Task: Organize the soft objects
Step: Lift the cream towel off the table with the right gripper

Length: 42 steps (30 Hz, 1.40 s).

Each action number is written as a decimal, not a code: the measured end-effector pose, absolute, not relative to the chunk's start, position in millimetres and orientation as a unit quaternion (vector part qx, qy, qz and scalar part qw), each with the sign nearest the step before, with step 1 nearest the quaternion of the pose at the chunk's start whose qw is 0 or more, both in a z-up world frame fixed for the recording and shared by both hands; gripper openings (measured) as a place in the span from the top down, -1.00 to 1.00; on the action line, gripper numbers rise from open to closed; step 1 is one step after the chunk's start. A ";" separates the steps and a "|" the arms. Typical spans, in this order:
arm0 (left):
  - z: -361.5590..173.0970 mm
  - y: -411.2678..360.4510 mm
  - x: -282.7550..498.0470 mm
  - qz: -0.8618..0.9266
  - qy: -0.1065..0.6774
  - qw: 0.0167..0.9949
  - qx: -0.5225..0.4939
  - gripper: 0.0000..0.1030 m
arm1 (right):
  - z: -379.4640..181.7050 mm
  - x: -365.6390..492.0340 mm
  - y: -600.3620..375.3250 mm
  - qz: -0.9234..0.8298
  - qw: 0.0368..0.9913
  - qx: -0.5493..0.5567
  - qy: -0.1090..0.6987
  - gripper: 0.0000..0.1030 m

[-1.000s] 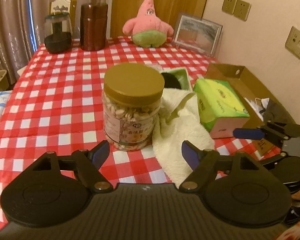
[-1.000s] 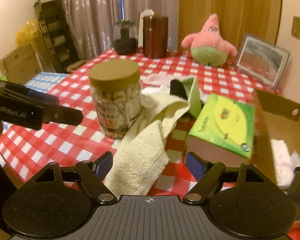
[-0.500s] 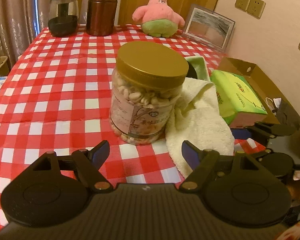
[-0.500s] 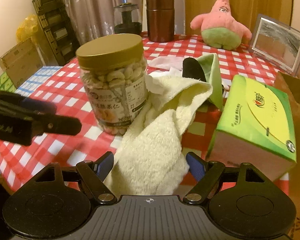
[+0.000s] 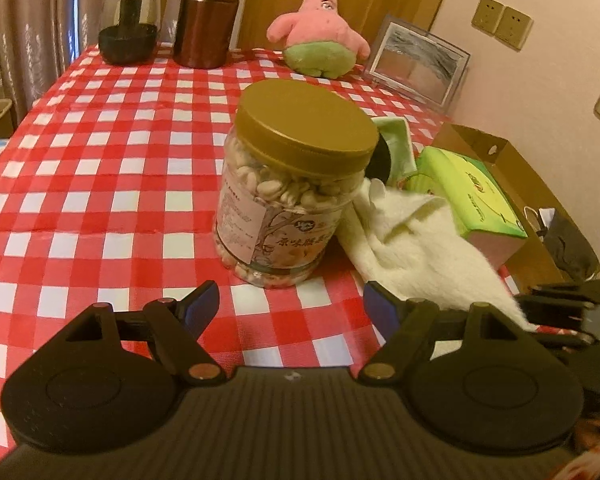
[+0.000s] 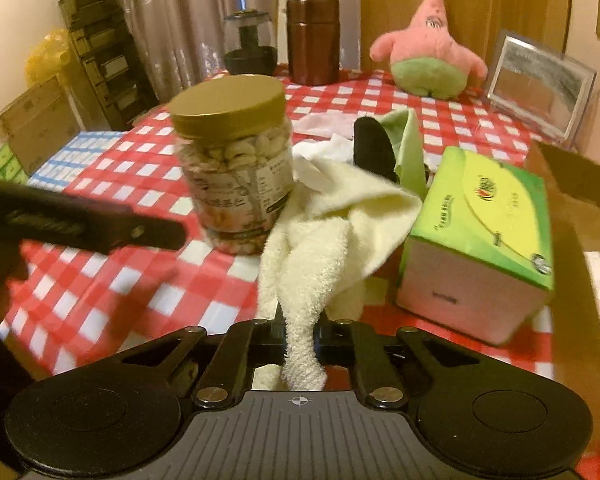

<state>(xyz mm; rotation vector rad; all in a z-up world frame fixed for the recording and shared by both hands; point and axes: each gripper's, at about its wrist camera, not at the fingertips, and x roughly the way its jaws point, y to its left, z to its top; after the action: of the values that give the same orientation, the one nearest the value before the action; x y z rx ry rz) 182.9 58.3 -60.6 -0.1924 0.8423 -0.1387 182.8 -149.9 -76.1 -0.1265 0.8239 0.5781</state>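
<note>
**Little print you can actually read**

You can make out Chinese characters on the paper label of the nut jar [image 5: 296,184]; in the left wrist view the line looks like "原味腰果仁", though the last characters are blurred. A small round logo sits above it, unreadable. The green tissue box [image 6: 484,232] carries a red brand mark and small print on its top and side, too smeared for you to read in either view.

Dim warm light, fisheye-warped, blurry
</note>
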 end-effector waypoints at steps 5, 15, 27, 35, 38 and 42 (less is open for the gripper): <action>-56.0 51.2 175.7 -0.071 0.400 0.910 -0.076 -0.49 | -61.4 142.5 -164.1 0.282 0.876 -0.080 0.384 0.81; -52.9 44.9 169.7 -0.075 0.398 0.912 -0.070 -0.49 | -35.1 110.4 -163.8 0.312 0.874 -0.154 0.340 0.80; -63.6 45.7 177.3 -0.077 0.414 0.904 -0.067 -0.49 | -86.5 176.9 -135.3 0.334 0.859 -0.176 0.346 0.54; -66.7 43.7 179.4 -0.081 0.417 0.903 -0.069 -0.49 | -92.1 178.3 -144.5 0.299 0.872 -0.172 0.347 -0.52; -66.7 44.2 179.6 -0.082 0.416 0.903 -0.073 -0.49 | -97.2 187.2 -146.6 0.294 0.868 -0.148 0.371 -0.58; -65.8 47.8 179.8 -0.080 0.414 0.903 -0.080 -0.49 | -105.9 199.1 -141.4 0.301 0.860 -0.125 0.392 -0.62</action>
<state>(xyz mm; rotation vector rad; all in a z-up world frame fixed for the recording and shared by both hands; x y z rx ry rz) 179.8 47.8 -65.8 -0.1659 0.8560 -0.1651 199.1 -141.4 -105.9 -0.2632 0.8234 0.6322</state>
